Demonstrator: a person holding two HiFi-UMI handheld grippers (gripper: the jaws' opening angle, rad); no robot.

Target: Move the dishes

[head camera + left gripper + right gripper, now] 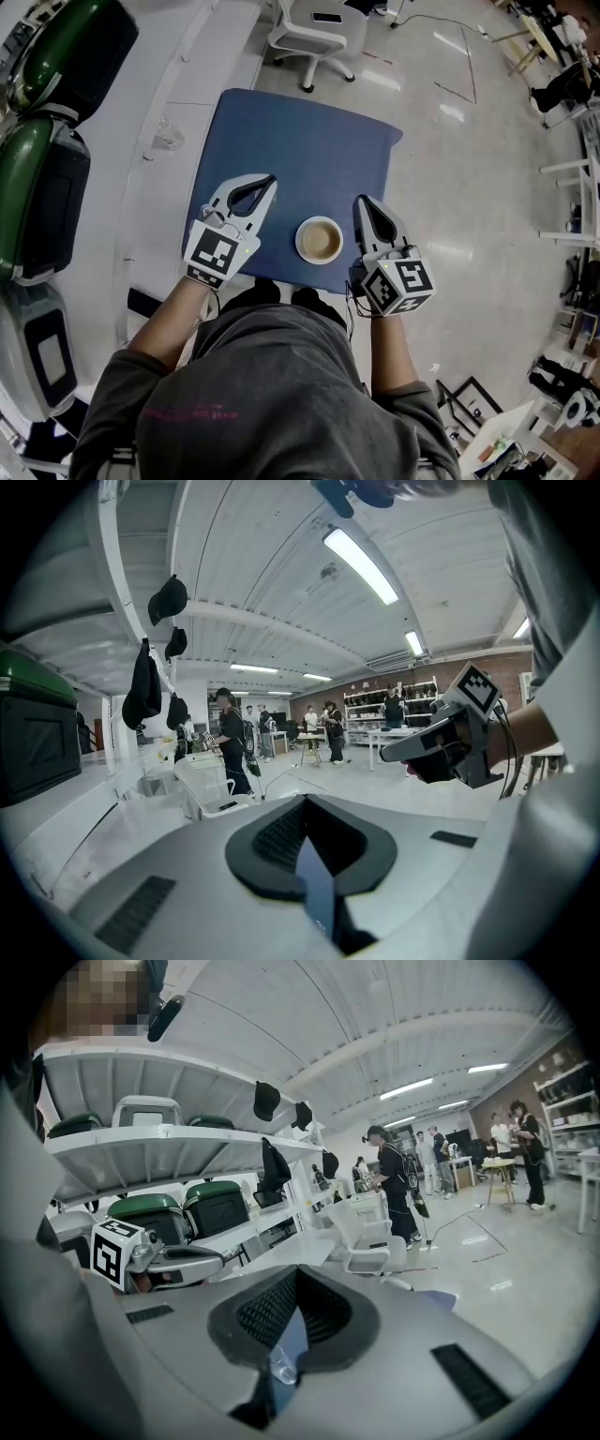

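One blue square surface (300, 141) fills the middle of the head view, with pale floor around it. Over its near edge the person holds two hand-held grippers, both pointing away from the body and a little downward. The left hand-held gripper (270, 180) has its jaws together with nothing between them. The right hand-held gripper (360, 200) also has its jaws pressed together and carries nothing.

Between the two stands the only dish I can see, a small round bowl (320, 240) with a brownish inside, close to the near edge of the surface. It lies to the right of the left hand-held gripper and to the left of the right one, beside their bodies and behind their tips. As it is round, it has no long axis to align with.

I judge the right hand-held gripper is nearer, just beside the rim. For a grasp it would need to pull back, open and turn toward the bowl.
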